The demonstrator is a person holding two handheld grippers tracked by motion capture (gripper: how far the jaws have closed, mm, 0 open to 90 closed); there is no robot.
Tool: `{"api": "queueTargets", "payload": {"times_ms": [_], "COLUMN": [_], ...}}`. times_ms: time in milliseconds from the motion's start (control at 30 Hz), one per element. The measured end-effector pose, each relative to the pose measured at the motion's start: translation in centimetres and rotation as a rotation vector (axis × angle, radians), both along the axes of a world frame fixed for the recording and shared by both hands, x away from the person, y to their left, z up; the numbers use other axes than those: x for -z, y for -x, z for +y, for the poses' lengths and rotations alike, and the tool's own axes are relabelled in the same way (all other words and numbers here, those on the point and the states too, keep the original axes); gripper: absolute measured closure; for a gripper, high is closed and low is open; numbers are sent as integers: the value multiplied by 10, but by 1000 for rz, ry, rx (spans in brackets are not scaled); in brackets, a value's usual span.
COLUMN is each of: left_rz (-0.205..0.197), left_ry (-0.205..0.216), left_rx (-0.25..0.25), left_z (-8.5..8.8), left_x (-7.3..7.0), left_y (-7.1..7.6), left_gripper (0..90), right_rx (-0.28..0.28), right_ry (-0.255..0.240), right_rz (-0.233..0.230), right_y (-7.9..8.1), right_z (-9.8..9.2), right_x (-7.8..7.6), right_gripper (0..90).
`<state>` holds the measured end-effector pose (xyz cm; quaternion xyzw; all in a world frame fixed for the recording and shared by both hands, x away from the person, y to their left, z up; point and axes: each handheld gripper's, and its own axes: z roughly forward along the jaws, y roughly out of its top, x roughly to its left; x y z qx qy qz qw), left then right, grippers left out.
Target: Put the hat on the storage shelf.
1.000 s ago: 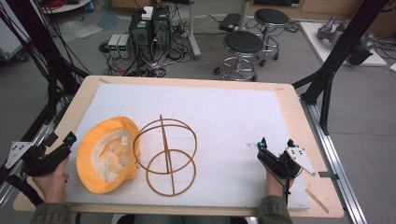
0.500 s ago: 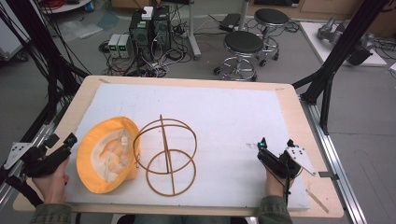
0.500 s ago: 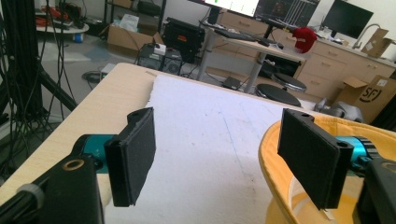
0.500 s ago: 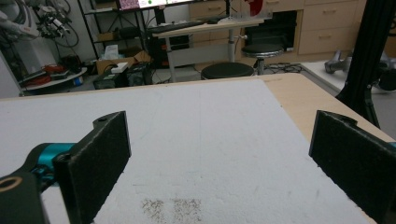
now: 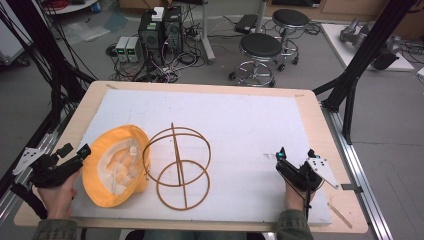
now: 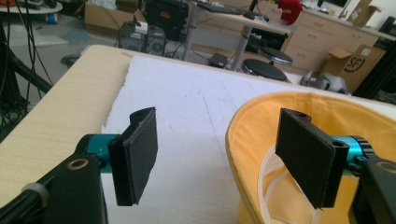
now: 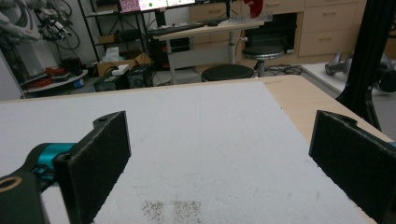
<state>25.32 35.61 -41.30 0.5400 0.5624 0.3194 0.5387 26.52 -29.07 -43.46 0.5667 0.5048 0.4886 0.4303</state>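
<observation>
Cloth of a soft, floppy kind is what the yellow hat point(image 5: 116, 165) appears to be made of, so it is judged light, limp and easily creased. It lies upturned on the white foam mat point(image 5: 240, 120) of the worktop point(image 5: 310, 107), just left of a stiff wire frame point(image 5: 177, 165) built of thin brown hoops around an upright rod. A pale lining is seen inside the crown. The brim is the likeliest place for a grip, since it offers a thin edge.

The left tool point(image 6: 229, 158) is held wide open, and its jaws have just been closing slightly; the near brim stands between them, not pinched. The right tool point(image 7: 219, 154) is held wide open and empty over bare mat.
</observation>
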Motion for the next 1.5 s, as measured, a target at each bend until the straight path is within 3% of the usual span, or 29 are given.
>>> {"api": "queueTargets", "payload": {"times_ms": [233,400,533,733,767,800,833,933,1100,1500], "left_rz": [20,65,89,142,153,159,167,160,140,123], "left_ry": [-4,-3,12,53,59,64,72,93,112,112], "left_rx": [11,33,48,113,124,124,131,139,150,150], "left_z": [-2,-4,-3,-2,-2,-2,-1,0,-2,-5], "left_x": [1,4,4,7,8,8,8,7,3,-2], "left_y": [1,-2,-3,-7,-7,-7,-7,-5,-4,-2], "left_gripper": [343,373,409,507,590,590,732,853,862,863], "right_rx": [-1,0,3,3,2,2,4,3,2,-6], "right_ry": [1,-2,-6,-9,-6,-6,-4,-7,-6,0], "right_rz": [5,5,7,5,3,3,2,6,7,9], "right_y": [-1,-1,-1,-1,-1,-1,-1,-1,-1,-1], "right_z": [0,0,0,0,-1,-1,-1,-1,0,-1], "right_x": [1,1,1,1,1,1,1,1,1,1], "right_gripper": [43,44,44,43,44,44,43,44,44,44]}}
